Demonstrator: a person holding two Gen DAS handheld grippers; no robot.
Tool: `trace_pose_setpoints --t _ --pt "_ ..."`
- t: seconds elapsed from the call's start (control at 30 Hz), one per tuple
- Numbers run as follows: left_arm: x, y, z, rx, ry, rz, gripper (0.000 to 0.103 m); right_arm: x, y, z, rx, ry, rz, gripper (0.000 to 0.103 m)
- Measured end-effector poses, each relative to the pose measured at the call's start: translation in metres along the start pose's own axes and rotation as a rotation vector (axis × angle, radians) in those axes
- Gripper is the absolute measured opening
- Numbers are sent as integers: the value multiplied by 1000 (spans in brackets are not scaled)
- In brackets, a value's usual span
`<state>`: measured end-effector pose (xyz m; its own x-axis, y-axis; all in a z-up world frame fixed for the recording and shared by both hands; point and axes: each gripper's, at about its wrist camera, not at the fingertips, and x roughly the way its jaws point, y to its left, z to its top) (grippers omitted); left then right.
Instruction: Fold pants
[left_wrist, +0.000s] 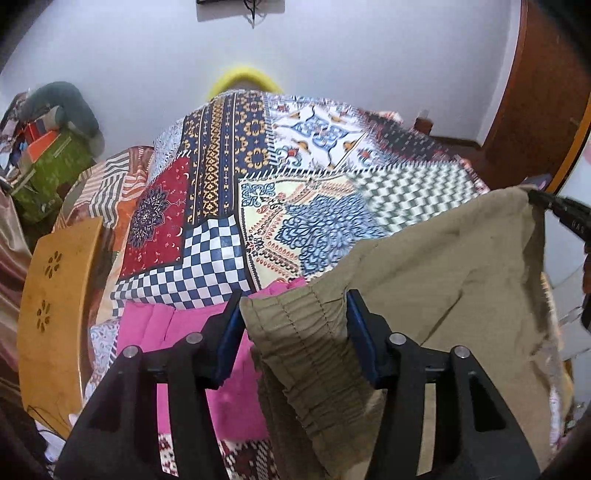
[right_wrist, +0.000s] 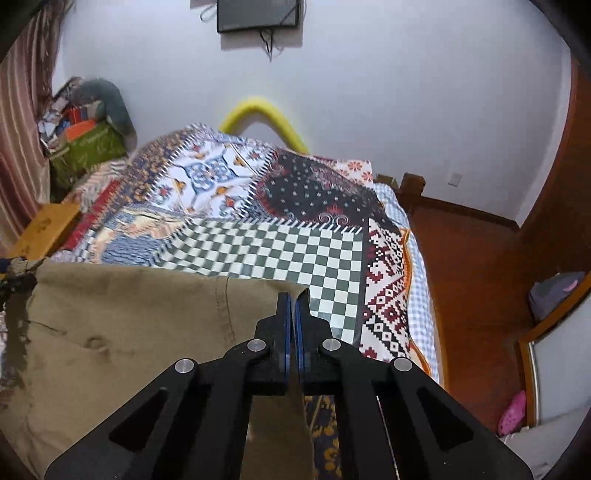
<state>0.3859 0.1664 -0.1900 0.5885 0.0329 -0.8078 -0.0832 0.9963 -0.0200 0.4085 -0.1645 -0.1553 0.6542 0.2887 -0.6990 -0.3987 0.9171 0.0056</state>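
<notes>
Your khaki pants (left_wrist: 436, 280) hang stretched between the two claws, above the patchwork bedspread (left_wrist: 229, 206) that fills the middle of both views. Their top edge runs nearly level: in the right wrist view it goes from the left edge of the frame to the centre, and in the left wrist view from bottom centre up to the right edge. That edge is the axis your next move turns on, I judge: bring the two held ends together, or lay the cloth flat along it.

Your left claw (left_wrist: 293, 314) sits at the gathered elastic waistband (left_wrist: 295, 332), bottom centre of its frame. The jaws stand well apart with the bunched band between them; the pads seem to press it from both sides, though the grip looks loose.

Your right claw (right_wrist: 294, 314) has its jaws almost closed, pinching a thin corner of the pants (right_wrist: 122, 332) at bottom centre. Neither claw is nearer; each holds one end.

A pink cloth (left_wrist: 221, 354) lies on the bed below your left claw, just beside the waistband.
</notes>
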Motion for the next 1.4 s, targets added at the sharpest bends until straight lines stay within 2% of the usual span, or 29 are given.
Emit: trace_pose_setpoints --t 0.33,0.6,1.0,1.23,1.4 --pt "-77 -19 -18 25 -77 -33 53 -82 8 -18 33 -114 45 2" --pt "-122 -29 -45 42 -103 -57 53 -128 11 -38 61 -173 62 2" --pt "-158 -36 -99 47 -93 -99 53 -170 23 -87 100 -170 93 2" --pt "-170 -38 -135 58 -75 -115 53 -194 28 -117 119 -160 104 2" --pt "-170 -35 -154 31 -52 -143 53 -198 30 -138 132 -132 108 2"
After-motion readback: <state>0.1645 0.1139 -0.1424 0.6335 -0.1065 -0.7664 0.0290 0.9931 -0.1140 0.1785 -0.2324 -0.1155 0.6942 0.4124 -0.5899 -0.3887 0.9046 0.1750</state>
